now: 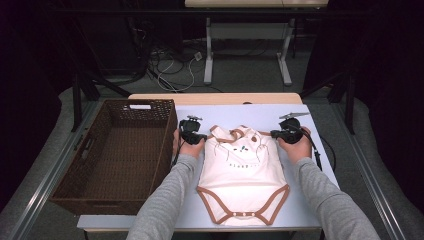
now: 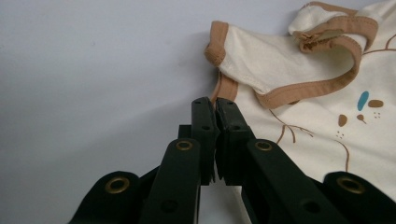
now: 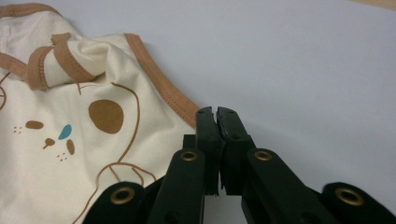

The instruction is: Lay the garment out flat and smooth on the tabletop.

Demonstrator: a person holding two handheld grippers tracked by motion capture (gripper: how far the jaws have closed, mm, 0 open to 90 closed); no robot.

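Item one: a cream baby bodysuit (image 1: 243, 172) with brown binding, lying flat on the pale blue-grey table (image 1: 310, 200), neck end away from you and the snap crotch nearest your edge; a small printed animal motif with a blue spot sits on its chest. Item two: your left gripper (image 1: 200, 138), at the garment's upper left corner near the shoulder strap; in the left gripper view (image 2: 215, 103) its jaws are pressed together on the brown edge binding just below the armhole, with the trim running up out of the tips. Item three: your right gripper (image 1: 274, 133), at the upper right corner of the garment; in the right gripper view (image 3: 216, 112) its jaws are likewise closed tight, with the brown-bound side edge of the bodysuit (image 3: 70, 154) running in under the tips, so it appears pinched there, though the contact point itself is hidden. Both of your hands are wrapped around the gripper bodies, grey sleeves entering from the bottom of the high view. Item four: a dark brown woven basket (image 1: 165, 150), rectangular, standing on the left part of the table just beside your left hand, well apart from the right gripper. Item five: folded shoulder straps (image 2: 327, 37), slightly rumpled at the neck opening.
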